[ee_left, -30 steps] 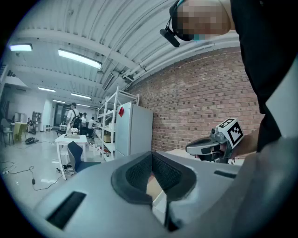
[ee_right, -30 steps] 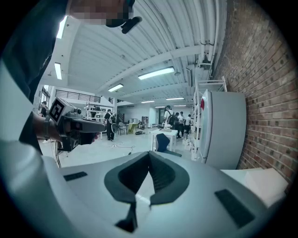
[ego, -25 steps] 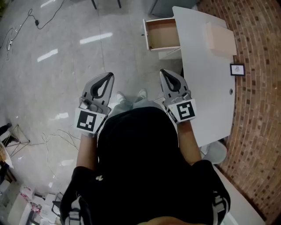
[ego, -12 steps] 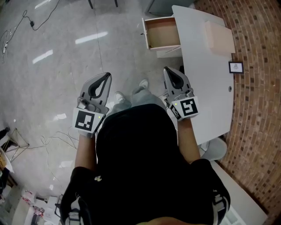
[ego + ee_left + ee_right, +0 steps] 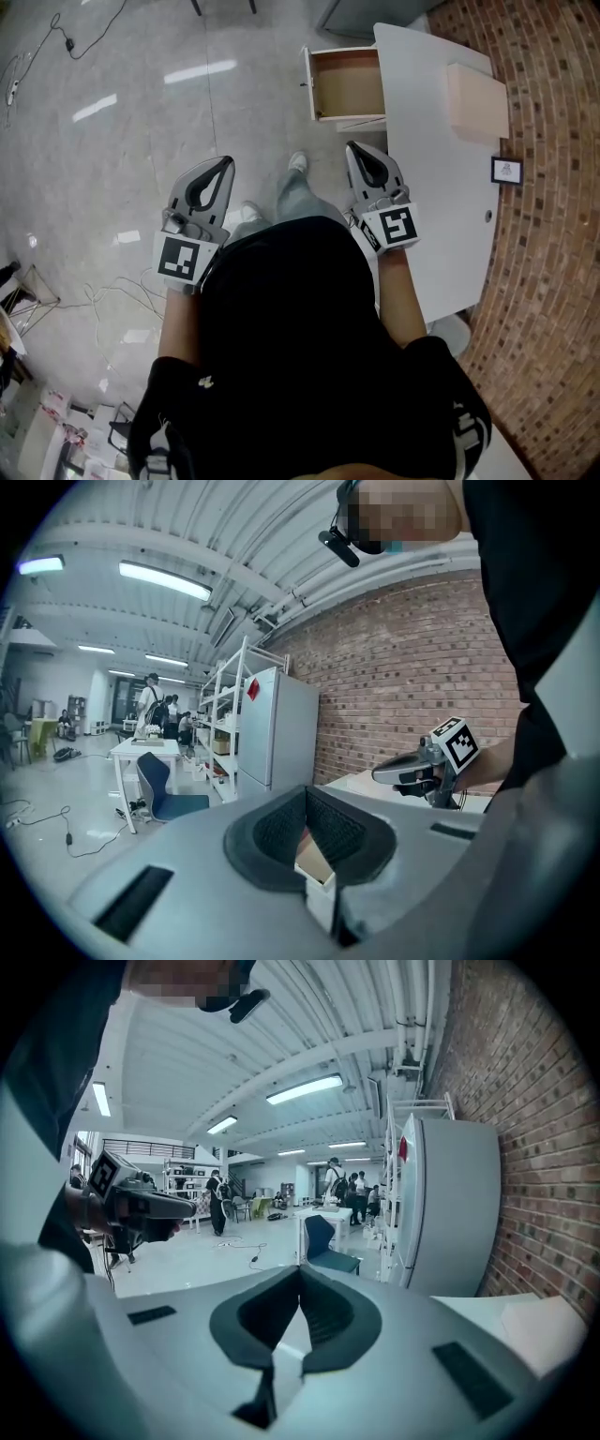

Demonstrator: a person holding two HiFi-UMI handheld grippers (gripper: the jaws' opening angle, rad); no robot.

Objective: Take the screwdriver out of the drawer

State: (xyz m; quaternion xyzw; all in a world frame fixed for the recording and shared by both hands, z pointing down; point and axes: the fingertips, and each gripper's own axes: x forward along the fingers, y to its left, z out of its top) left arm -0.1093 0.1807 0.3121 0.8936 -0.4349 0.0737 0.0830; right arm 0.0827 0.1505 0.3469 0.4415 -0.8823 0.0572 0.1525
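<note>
Both shut and empty: left tongs (image 5: 225,161), right tongs (image 5: 354,147). I've stepped nearer the open drawer (image 5: 349,84); reaching in comes next.

Open lab hall: brick wall (image 5: 403,667), metal shelving (image 5: 223,710), white desks (image 5: 145,751), floor cables (image 5: 67,831).

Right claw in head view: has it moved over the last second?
Yes. The right claw has moved up the frame toward the open drawer; the gap between its tip and the drawer front is smaller.
</note>
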